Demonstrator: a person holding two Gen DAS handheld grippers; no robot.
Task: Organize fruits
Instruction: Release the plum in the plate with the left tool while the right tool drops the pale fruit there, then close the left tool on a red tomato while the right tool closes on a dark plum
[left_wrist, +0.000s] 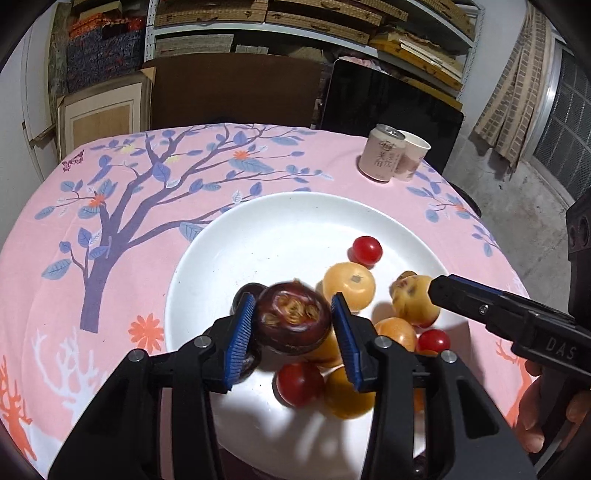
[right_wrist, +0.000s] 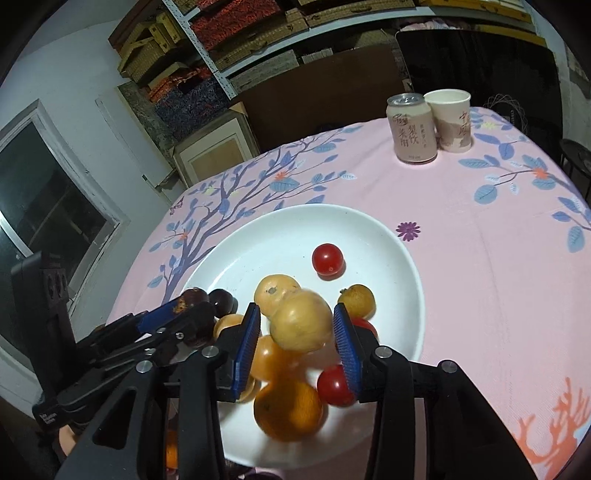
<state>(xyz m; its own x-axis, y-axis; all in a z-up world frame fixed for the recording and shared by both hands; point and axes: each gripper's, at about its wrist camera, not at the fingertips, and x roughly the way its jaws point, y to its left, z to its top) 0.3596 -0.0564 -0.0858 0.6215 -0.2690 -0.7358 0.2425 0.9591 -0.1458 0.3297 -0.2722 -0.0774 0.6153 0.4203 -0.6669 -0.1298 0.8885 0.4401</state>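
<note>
Nearest the lens, our left gripper (left_wrist: 293, 328) pinched a dark purple mangosteen (left_wrist: 293, 321) between its blue pads, lifted just above the white plate (left_wrist: 280, 221). In our right wrist view, the right gripper (right_wrist: 295, 328) bracketed a pale yellow fruit (right_wrist: 301, 319); a thin gap showed at the left pad, so we could not tell whether it was truly clamped. Beneath it lay a pile of orange-yellow fruits (right_wrist: 288, 410) and cherry tomatoes (right_wrist: 332, 386), crowded at the plate's six o'clock. One cherry tomato (right_wrist: 327, 259) sat apart near the plate's centre. A second dark mangosteen (right_wrist: 221, 301) rested at nine o'clock. On the pink tree-patterned tablecloth (right_wrist: 461, 258), at one o'clock from the plate, stood a pink drink can (right_wrist: 410, 127) touching a paper cup (right_wrist: 450, 120).
</note>
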